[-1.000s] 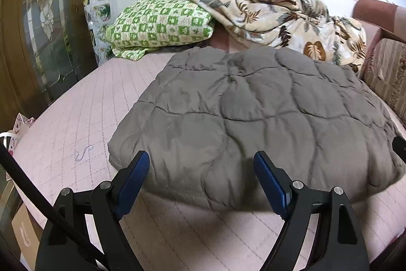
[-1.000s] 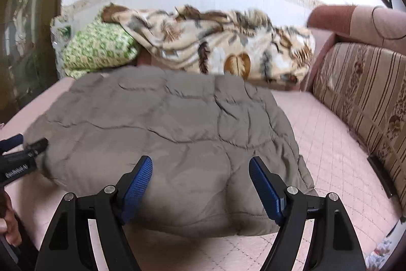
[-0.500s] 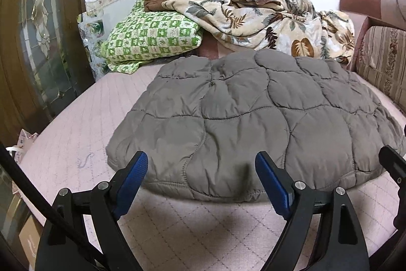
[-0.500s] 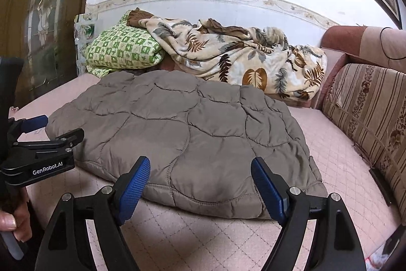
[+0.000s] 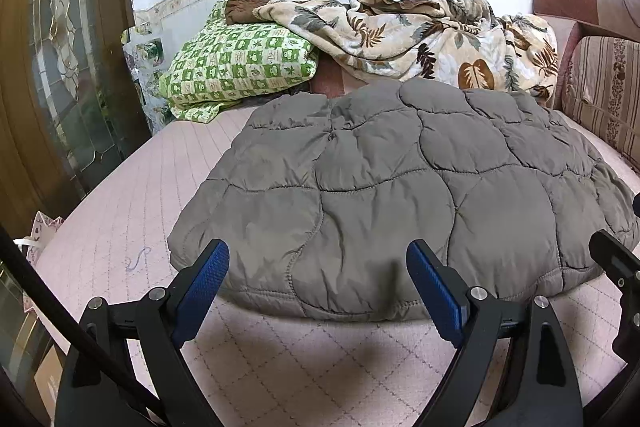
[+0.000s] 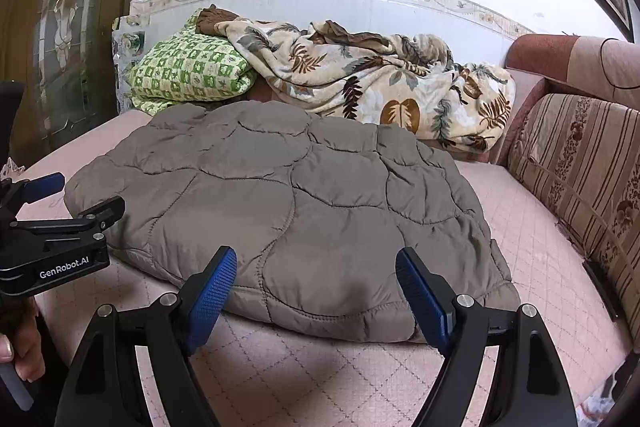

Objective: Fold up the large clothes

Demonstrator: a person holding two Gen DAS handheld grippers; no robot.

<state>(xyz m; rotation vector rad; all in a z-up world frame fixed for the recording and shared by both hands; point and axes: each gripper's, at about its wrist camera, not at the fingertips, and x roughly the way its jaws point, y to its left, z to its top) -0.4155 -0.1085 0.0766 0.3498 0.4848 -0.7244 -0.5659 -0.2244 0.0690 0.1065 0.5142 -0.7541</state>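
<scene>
Quilted grey jacket (image 5: 400, 195) fills the middle of both views, lying on the pink bed cover (image 5: 304, 367) as a compact, puffy rectangle with rounded edges; no sleeve or hood shows loose, so I judge the folding done or all but done, with at most a final squaring or pressing left.

Left gripper (image 5: 318, 291) sits at the bottom of its own frame, blue pads spread wide. Its log reading has crept up, so the jaws look to be at the end of opening. Nothing lies between them: the jacket's near hem is just beyond the tips, not touched. Right gripper (image 6: 316, 291) is likewise wide open and empty at the bottom of its frame, tips just short of the near edge of the jacket. In the right wrist view the left gripper also appears at the left edge, beside the jacket's left corner, with a hand (image 6: 18, 351) on its handle at lower left.

Farther out, a green checked pillow (image 5: 240, 67) lies at upper left and a leaf-print blanket (image 5: 420, 39) is heaped along the top, both behind the jacket. A striped sofa back (image 6: 580, 179) runs down the right side.
</scene>
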